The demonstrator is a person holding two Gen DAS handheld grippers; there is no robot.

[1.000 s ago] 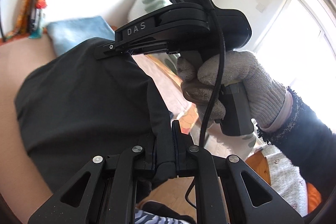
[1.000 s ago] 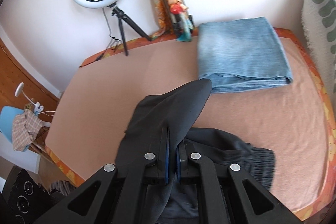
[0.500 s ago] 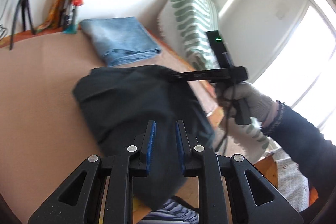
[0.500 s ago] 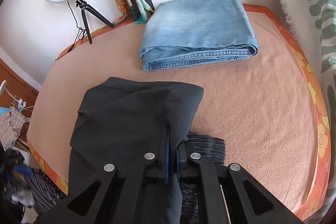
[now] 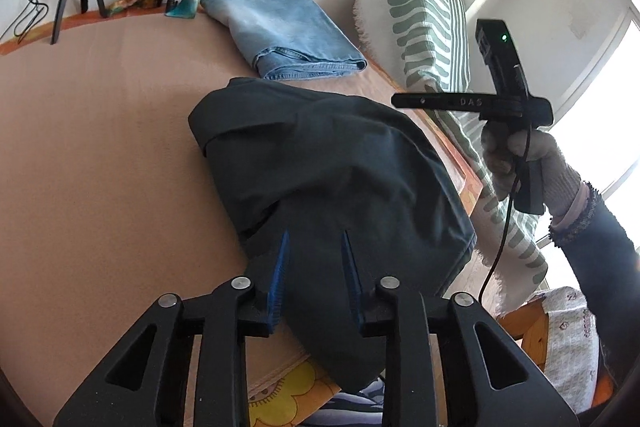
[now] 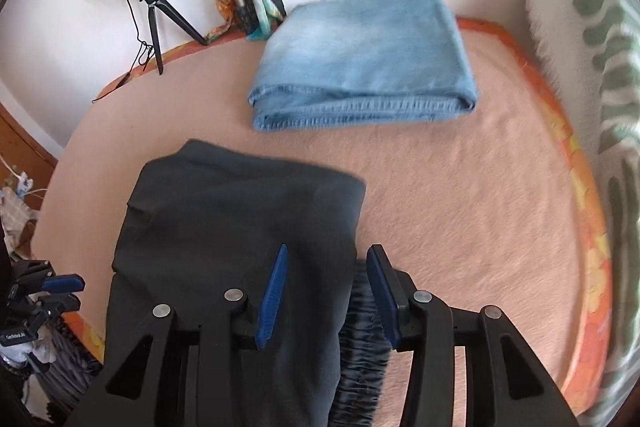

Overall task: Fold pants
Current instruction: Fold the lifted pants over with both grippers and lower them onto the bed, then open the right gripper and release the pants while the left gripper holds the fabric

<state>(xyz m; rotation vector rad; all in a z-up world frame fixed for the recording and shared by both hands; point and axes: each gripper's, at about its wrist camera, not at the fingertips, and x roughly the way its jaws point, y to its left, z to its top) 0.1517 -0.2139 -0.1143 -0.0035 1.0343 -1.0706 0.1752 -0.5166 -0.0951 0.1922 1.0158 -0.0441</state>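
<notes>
Bed [image 6: 460, 195] with a pink blanket fills both views. Dark pants [image 6: 240, 219] lie folded at lower centre, near edge hanging over the bed side. Folded jeans [image 6: 360, 67] well apart, upper centre. Left gripper [image 5: 314, 247] and right gripper [image 6: 326, 259]: jaws have just been opening, parted over the pants, gripping nothing.
</notes>
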